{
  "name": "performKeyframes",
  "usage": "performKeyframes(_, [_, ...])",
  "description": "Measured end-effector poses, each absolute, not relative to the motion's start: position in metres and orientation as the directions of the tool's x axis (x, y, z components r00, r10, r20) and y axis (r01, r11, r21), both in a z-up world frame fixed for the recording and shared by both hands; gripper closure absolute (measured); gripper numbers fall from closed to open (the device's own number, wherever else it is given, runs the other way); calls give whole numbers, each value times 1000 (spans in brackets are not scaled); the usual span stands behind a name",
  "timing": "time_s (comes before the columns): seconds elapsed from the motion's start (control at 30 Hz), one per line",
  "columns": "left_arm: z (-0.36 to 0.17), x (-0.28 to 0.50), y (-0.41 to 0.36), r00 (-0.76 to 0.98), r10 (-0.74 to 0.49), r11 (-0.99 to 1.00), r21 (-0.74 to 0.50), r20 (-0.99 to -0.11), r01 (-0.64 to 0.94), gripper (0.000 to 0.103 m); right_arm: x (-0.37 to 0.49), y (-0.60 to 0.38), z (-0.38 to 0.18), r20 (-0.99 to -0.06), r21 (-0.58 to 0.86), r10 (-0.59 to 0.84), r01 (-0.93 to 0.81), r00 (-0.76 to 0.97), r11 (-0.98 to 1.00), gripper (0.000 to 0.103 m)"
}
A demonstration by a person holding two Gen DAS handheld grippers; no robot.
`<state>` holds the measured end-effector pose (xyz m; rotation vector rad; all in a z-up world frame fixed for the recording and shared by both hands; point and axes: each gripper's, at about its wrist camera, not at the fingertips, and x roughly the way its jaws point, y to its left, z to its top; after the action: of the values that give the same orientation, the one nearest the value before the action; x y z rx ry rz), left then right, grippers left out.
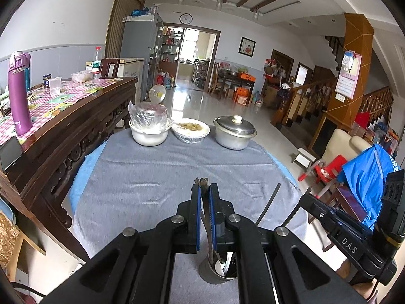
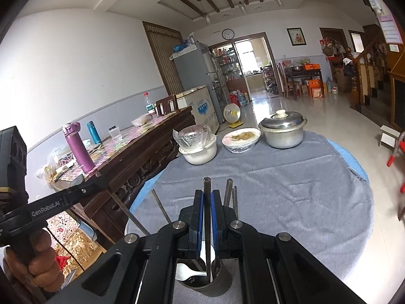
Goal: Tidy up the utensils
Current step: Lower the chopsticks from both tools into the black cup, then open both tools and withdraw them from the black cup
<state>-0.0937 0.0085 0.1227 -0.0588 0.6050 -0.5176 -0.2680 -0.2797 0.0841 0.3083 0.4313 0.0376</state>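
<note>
My left gripper (image 1: 203,190) is shut on dark chopsticks (image 1: 205,212), which slant down into a metal utensil cup (image 1: 210,274) right under the jaws. A white spoon (image 1: 220,268) stands in that cup. My right gripper (image 2: 207,195) is shut on a single dark chopstick (image 2: 207,215) standing upright, its lower end inside the same cup (image 2: 220,282) beside the white spoon (image 2: 184,273). More dark sticks (image 2: 229,192) rise just behind the right jaws. Each gripper shows at the other view's edge: the right gripper (image 1: 307,198) and the left gripper (image 2: 101,181), held by a hand (image 2: 40,261).
The cup stands on a round table under a grey cloth (image 1: 152,172). At the far edge sit a white bowl with a bagged bowl (image 1: 149,131), a film-covered dish (image 1: 190,130) and a lidded metal pot (image 1: 235,131). A carved wooden sideboard (image 1: 76,131) with a purple bottle (image 1: 19,93) runs along the left.
</note>
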Motion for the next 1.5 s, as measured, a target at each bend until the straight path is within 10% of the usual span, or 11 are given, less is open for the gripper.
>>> performKeyframes(0.7, [119, -92, 9, 701, -448, 887, -175, -554, 428, 95, -270, -271, 85, -414, 303, 119, 13, 903, 953, 93])
performKeyframes(1.13, [112, -88, 11, 708, -414, 901, -148, -572, 408, 62, -267, -285, 80, -431, 360, 109, 60, 896, 931, 93])
performKeyframes(1.33, [110, -86, 12, 723, -378, 916, -118, -578, 385, 46, -267, -289, 78, -430, 370, 96, 78, 898, 926, 68])
performKeyframes(1.5, [105, -84, 13, 739, -338, 930, -84, -583, 359, 40, -267, -292, 76, -425, 369, 77, 94, 902, 925, 68])
